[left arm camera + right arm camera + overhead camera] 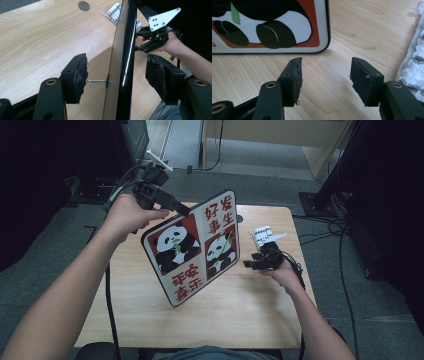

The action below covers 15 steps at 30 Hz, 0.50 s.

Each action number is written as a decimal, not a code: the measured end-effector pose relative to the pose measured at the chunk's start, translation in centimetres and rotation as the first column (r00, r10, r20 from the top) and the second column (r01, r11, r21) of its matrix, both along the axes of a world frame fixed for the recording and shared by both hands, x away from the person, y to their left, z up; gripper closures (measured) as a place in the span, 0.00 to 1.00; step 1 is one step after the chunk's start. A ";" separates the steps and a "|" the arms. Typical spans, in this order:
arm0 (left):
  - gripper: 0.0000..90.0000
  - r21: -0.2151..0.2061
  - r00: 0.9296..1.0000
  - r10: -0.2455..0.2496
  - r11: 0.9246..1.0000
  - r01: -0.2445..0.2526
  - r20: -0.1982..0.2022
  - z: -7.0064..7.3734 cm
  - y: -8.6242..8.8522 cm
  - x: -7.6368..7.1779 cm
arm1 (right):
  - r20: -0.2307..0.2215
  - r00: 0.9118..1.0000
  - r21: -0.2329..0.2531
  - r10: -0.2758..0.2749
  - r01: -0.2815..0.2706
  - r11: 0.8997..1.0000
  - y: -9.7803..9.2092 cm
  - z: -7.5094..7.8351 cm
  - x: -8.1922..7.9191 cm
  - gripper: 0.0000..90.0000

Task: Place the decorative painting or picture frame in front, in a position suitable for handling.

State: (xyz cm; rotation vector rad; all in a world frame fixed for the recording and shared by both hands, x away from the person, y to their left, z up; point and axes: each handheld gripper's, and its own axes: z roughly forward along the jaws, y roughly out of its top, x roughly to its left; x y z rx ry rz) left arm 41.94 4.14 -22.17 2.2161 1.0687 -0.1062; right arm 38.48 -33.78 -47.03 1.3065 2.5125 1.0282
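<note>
A glossy board (pixel 192 247) with two pandas on red panels and red Chinese characters stands tilted on the wooden table (pixel 250 315), its lower corner near the table's middle. My left gripper (pixel 182 210) is at the board's upper left edge. In the left gripper view that dark edge (pixel 125 62) runs between the jaws of the left gripper (pixel 116 75), which is open with a gap on each side. My right gripper (pixel 250 264) rests low on the table to the board's right and is open with nothing in it. Ahead of the right gripper (pixel 325 75) is the board's corner (pixel 312 37).
A white knobbly cloth (pixel 263 235) lies just beyond the right gripper, and is seen close on its right as the cloth (pixel 414 62). A dark round hole (pixel 239 217) sits at the table's far edge. Cables and dark stands surround the table on the floor.
</note>
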 end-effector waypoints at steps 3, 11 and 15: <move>0.38 -0.003 1.000 0.008 1.000 -0.008 0.011 0.3 0.6 -0.2 | 0.005 1.000 0.000 0.009 -0.009 1.000 0.0 0.0 0.1 0.49; 0.38 -0.007 0.997 0.058 0.998 -0.058 0.044 1.0 4.0 -0.7 | -0.001 1.000 0.012 -0.008 0.008 1.000 -0.5 0.2 0.3 0.49; 0.38 -0.018 0.995 0.089 0.996 -0.089 0.041 0.6 5.4 -0.7 | 0.003 1.000 0.015 -0.012 0.012 1.000 -0.8 0.3 0.5 0.49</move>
